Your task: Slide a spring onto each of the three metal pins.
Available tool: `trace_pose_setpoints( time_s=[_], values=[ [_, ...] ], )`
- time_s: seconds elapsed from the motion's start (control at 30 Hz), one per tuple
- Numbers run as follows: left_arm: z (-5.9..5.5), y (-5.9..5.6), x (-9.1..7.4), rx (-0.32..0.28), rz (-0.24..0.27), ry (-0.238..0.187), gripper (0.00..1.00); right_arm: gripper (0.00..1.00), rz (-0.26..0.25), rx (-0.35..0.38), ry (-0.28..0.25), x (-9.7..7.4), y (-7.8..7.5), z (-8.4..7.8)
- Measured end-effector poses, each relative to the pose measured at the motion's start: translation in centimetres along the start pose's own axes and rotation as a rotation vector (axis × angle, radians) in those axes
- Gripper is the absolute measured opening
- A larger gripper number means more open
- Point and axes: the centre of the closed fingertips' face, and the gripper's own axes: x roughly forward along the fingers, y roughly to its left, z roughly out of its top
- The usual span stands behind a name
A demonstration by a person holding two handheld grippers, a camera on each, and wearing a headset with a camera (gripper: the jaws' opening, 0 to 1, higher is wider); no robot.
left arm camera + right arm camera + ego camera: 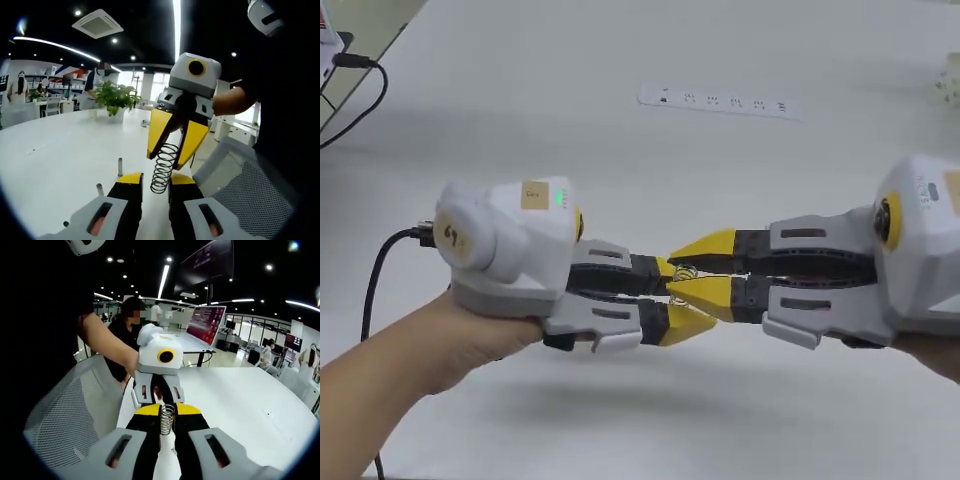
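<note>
Mid-air, right gripper [168, 412] pinches spring [164, 170], left gripper [156, 177] jaws flank its end, grip unclear; a squeezed or mistimed handover may flick it loose.

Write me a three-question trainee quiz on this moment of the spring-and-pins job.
1. True or false: the spring already sits on a pin.
2. Fill in: the spring is gripped between the jaws of the ____ gripper.
3. Multiple choice: what lies on the table beyond the grippers in the head view? A. power strip B. screwdriver C. cup

Key: 1 false, it is held in the air, off the pin; 2 the right gripper; 3 A.
</note>
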Motion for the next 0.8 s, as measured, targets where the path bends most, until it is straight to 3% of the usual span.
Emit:
trace_pose_setpoints(
  time_s=[0.8],
  values=[
    [-0.3,1.5,-1.6,0.021,0.107,0.024,0.39,0.07,-0.030,0.007,0.000,-0.5,-0.7,0.2]
  ],
)
